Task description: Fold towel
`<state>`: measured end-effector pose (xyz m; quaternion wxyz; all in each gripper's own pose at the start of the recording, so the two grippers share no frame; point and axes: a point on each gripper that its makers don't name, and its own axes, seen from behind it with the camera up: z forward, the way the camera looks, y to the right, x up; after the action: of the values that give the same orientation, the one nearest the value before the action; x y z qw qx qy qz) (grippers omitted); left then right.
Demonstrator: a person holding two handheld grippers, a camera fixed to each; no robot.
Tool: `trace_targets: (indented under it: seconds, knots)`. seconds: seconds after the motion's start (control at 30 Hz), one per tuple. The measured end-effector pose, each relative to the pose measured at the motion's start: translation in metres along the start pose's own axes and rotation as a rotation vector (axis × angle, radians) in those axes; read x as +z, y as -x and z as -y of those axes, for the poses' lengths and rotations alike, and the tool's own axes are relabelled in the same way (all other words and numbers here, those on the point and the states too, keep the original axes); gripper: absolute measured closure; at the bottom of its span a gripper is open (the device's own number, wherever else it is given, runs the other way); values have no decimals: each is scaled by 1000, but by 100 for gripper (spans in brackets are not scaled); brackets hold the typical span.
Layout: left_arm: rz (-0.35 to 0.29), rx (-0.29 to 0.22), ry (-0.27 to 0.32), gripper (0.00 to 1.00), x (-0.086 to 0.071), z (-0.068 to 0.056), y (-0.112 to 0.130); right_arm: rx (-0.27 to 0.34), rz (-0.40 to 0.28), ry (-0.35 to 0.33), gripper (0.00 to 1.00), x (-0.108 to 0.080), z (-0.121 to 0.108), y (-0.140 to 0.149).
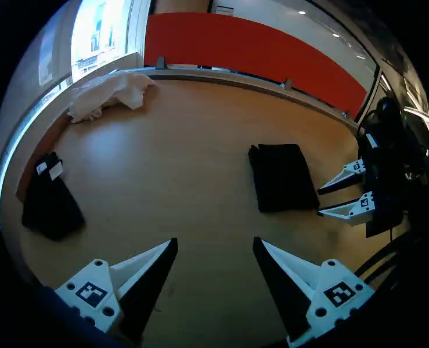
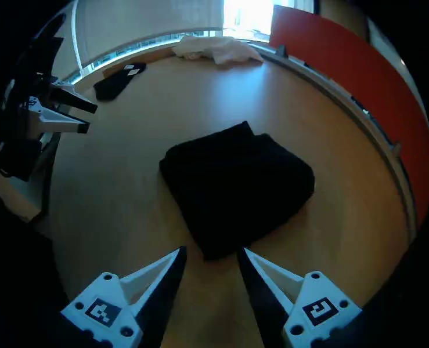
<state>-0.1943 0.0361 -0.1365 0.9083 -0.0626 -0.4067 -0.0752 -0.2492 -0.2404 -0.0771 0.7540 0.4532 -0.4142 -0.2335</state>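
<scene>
At the left we see a bright window [image 1: 98,29], a white cloth [image 1: 112,93] heaped on the wooden bench [image 1: 173,162], a red wall panel [image 1: 255,49] — then the folded black towel [image 2: 237,185], flat before our right tongs [image 2: 211,250]. These and our left tongs [image 1: 214,240] — both spread.

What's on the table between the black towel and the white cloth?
Nothing. That stretch of table is bare wood from the black towel to the white cloth, as the right gripper view shows; the left gripper view agrees.

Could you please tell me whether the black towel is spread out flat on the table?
No, the black towel lies folded into a compact bundle on the wooden table.
</scene>
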Motion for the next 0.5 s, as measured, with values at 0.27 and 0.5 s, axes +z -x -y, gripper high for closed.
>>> trace_targets:
  seconds: [0.27, 0.5]
  knots:
    - [3, 4, 4, 4, 0, -2, 2, 29, 6, 1, 35, 2, 1, 8]
    - [3, 5, 6, 4, -1, -2, 2, 57, 3, 11, 53, 5, 0, 9]
